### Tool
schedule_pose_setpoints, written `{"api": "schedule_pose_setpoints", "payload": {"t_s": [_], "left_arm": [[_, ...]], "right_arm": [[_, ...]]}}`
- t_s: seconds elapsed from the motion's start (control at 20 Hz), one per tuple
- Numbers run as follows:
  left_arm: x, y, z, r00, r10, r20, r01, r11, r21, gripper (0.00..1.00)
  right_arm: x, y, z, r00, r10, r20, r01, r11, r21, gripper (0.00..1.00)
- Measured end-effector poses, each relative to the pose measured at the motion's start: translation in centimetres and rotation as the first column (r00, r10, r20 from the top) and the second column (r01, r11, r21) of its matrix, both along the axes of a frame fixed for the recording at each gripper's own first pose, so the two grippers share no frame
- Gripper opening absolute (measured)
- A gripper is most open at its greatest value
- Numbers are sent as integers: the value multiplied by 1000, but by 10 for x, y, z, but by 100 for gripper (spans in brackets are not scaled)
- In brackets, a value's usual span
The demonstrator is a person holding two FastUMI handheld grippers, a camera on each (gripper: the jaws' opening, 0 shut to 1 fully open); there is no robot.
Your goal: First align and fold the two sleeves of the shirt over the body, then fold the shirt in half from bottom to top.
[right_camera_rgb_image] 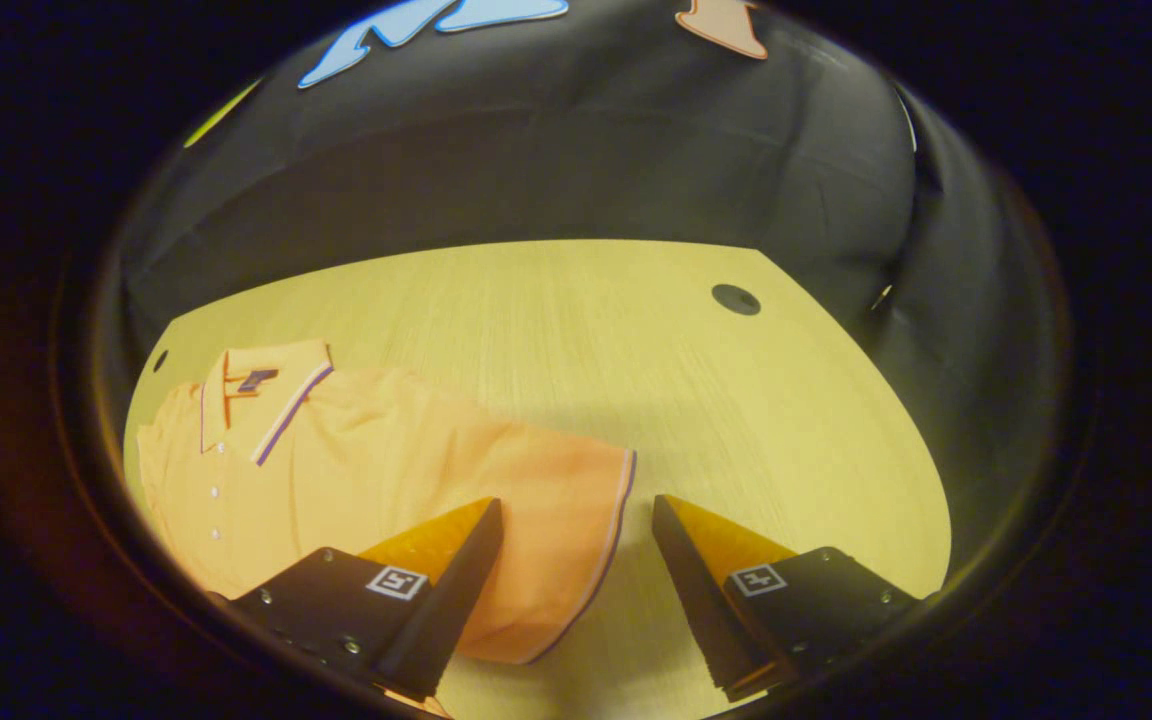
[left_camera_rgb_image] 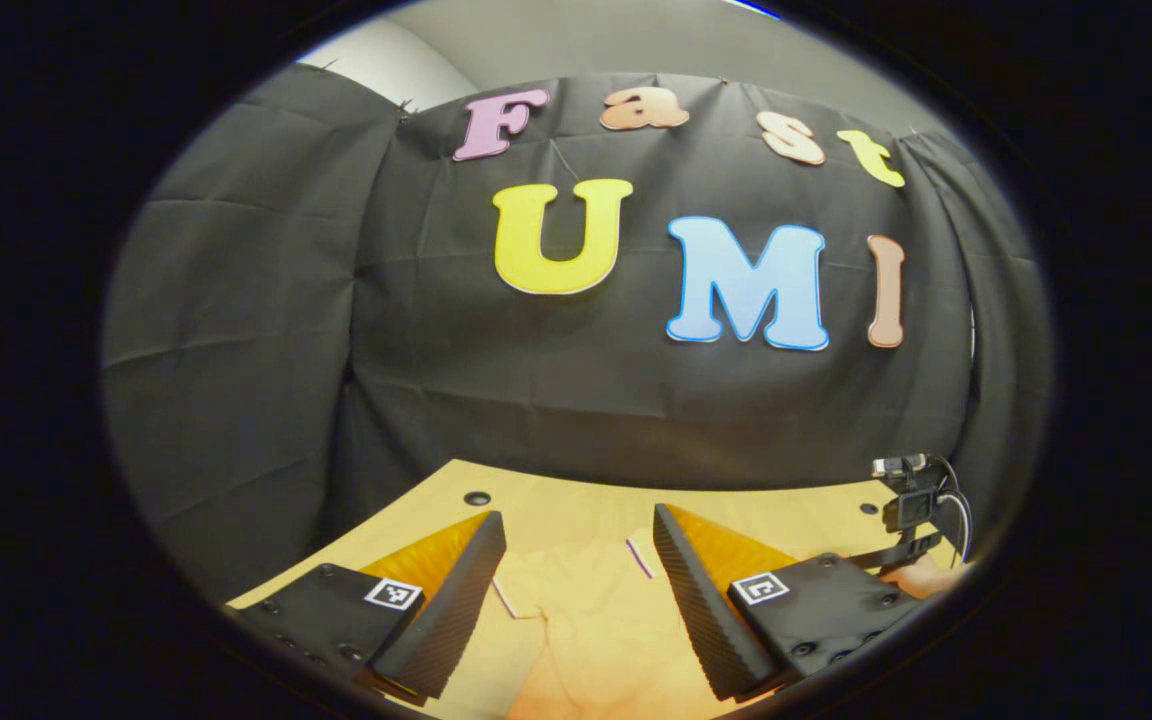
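An orange polo shirt (right_camera_rgb_image: 366, 450) lies flat on the wooden table (right_camera_rgb_image: 636, 330), its collar (right_camera_rgb_image: 266, 385) toward the far left and one short sleeve (right_camera_rgb_image: 566, 520) spread out to the right, striped cuff at its end. My right gripper (right_camera_rgb_image: 576, 520) hangs open just above that sleeve, the cuff lying between its fingers. In the left gripper view the shirt (left_camera_rgb_image: 586, 620) shows low down, with a striped edge (left_camera_rgb_image: 639, 556) near the collar. My left gripper (left_camera_rgb_image: 579, 535) stands open over it, nothing between its fingers.
The black booth cloth (left_camera_rgb_image: 536, 380) closes off the table's far side. Round holes (right_camera_rgb_image: 736, 299) sit in the tabletop (left_camera_rgb_image: 556, 510) near its corners. The other gripper's camera mount with cables (left_camera_rgb_image: 911, 500) shows at the right edge of the left gripper view.
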State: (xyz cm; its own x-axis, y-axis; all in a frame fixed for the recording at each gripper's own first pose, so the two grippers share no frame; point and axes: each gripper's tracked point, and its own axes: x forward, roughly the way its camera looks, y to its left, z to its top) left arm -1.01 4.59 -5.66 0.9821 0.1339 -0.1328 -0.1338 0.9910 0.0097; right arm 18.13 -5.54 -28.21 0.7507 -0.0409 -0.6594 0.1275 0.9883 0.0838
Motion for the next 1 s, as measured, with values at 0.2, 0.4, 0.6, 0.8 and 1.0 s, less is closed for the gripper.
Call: {"api": "schedule_pose_setpoints", "payload": {"t_s": [0.2,0.4,0.6,0.8,1.0], "left_arm": [[-8,4,2,1000,15,6,-15,1000,2,97],[-15,6,4,1000,23,11,-23,1000,4,97],[-23,7,4,999,31,17,-31,1000,-1,97],[-30,12,4,999,41,24,-41,999,-7,97],[-32,13,5,998,46,31,-46,999,-18,97]], "right_arm": [[0,9,-3,1000,-12,-15,13,998,62,64],[0,10,-1,998,-49,-28,52,993,109,18],[-2,10,3,998,-54,-22,57,992,116,3],[-2,15,36,997,-10,71,7,999,38,2],[-7,43,70,987,82,140,-82,997,-6,2]]}}
